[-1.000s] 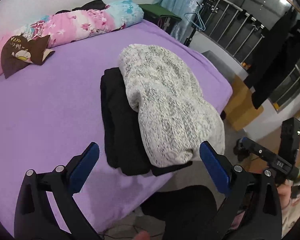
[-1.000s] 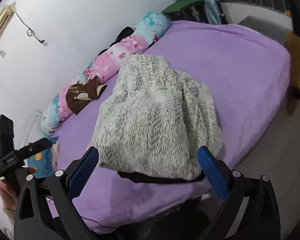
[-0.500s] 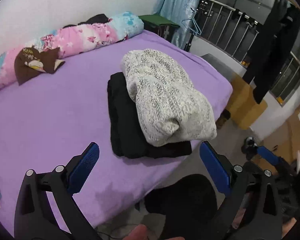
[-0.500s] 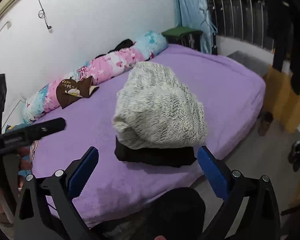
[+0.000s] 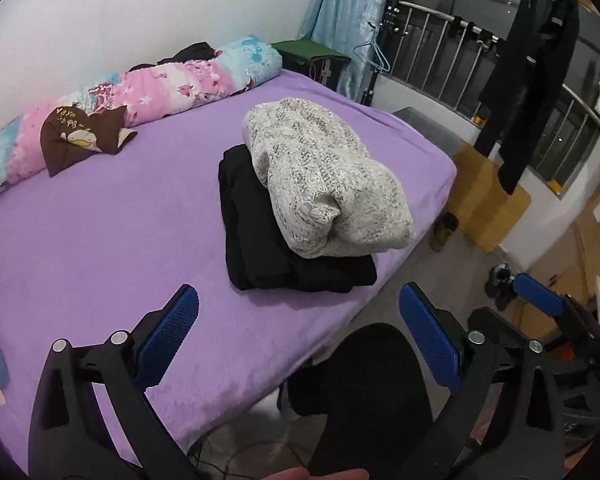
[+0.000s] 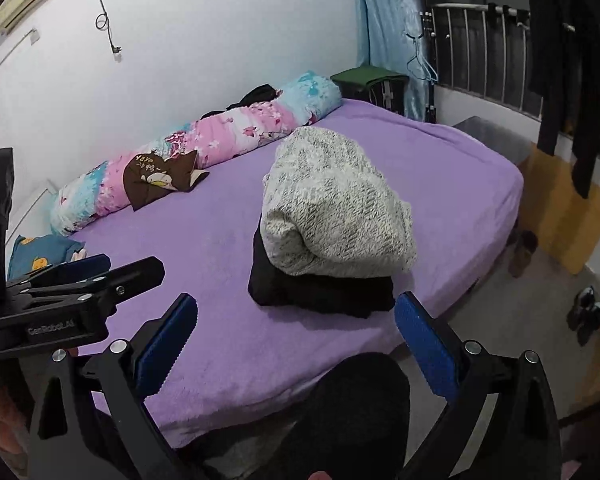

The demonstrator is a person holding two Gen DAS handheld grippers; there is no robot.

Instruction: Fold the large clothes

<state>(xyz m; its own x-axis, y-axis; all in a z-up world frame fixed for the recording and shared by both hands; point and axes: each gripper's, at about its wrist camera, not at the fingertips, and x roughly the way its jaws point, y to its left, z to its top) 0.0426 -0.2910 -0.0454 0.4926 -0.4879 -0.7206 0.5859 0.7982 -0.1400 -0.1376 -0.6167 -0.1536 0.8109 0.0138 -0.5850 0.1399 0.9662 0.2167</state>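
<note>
Folded clothes sit in a two-layer stack near the foot-side edge of the purple bed (image 5: 100, 240). Nearest the cameras, the left gripper (image 5: 298, 330) and the right gripper (image 6: 296, 334) each hang over the bed's near edge with blue-padded fingers spread wide apart and nothing between them. A dark-clad knee (image 6: 352, 412) shows low between the tongs. Beyond them lies the black garment (image 5: 260, 240), folded flat into a rough rectangle with layered edges showing at its near end. On top rests the speckled grey-white knit (image 5: 324, 184), bulky and soft, rolled into a plump bundle that leaves the black layer's left side and near end bare; a tucked fold puckers its near face. Farther back, against the white wall, a pink and blue floral bolster (image 5: 160, 88) runs along the bed, with a brown cushion (image 5: 80, 140) leaning on it.
</note>
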